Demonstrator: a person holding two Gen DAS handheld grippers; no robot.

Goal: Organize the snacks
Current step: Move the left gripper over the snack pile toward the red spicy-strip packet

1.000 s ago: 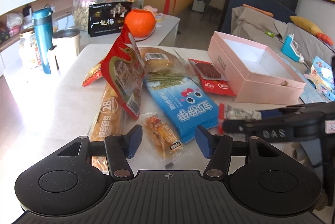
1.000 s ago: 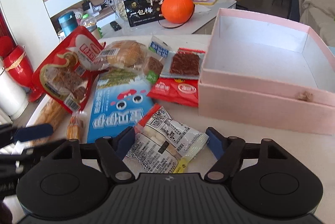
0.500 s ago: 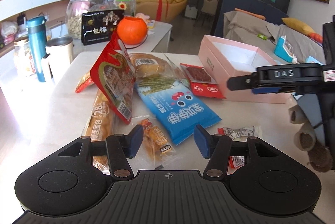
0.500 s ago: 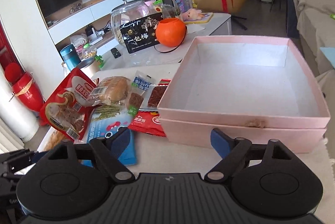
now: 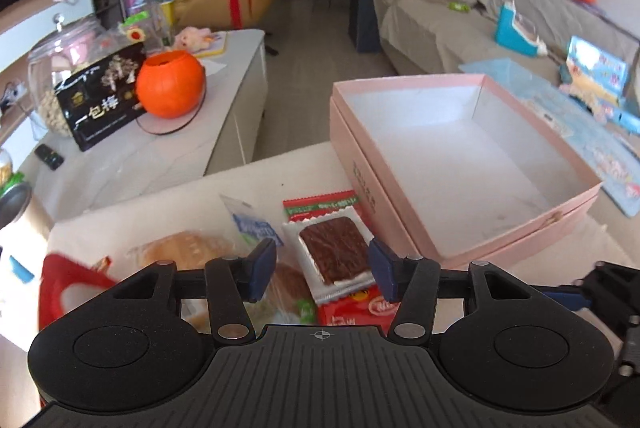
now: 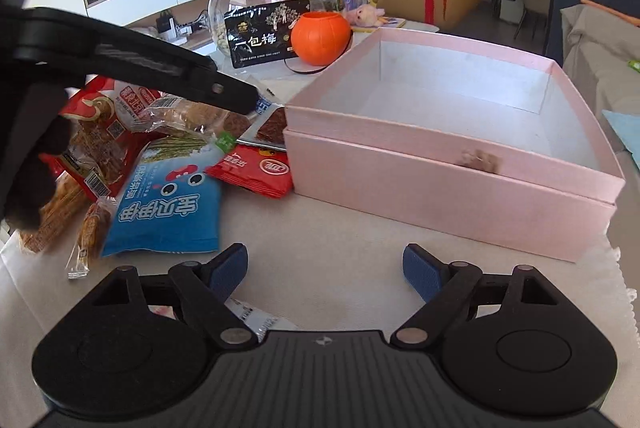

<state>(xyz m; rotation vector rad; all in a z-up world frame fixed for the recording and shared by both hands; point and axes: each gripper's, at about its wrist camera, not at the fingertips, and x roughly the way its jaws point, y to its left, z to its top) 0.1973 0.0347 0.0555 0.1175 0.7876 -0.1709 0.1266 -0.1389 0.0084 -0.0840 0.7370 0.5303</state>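
Observation:
My left gripper (image 5: 322, 274) hovers over the snack pile, its jaws closing. A brown bar in a clear packet (image 5: 336, 250) lies between its pads, which do not press on it. A red packet (image 5: 360, 308) lies under that bar and a wrapped bread (image 5: 184, 248) to its left. The open pink box (image 5: 460, 148) to the right is empty. My right gripper (image 6: 326, 268) stands open above bare cloth in front of the pink box (image 6: 440, 164). A white packet (image 6: 256, 320) lies under its left finger. The left gripper (image 6: 236, 98) reaches over the pile at upper left.
A blue packet (image 6: 168, 204), a red packet (image 6: 252, 168), a large red bag (image 6: 100, 124) and a small orange bar (image 6: 92, 228) lie left of the box. Behind, a side table holds an orange pot (image 6: 320, 38), a black pack (image 6: 264, 36) and a glass jar (image 6: 240, 0).
My left gripper has swept right across the pile to the brown bar beside the box, narrowing a little. The right gripper's jaws widened, and the white packet that lay between them now lies under it.

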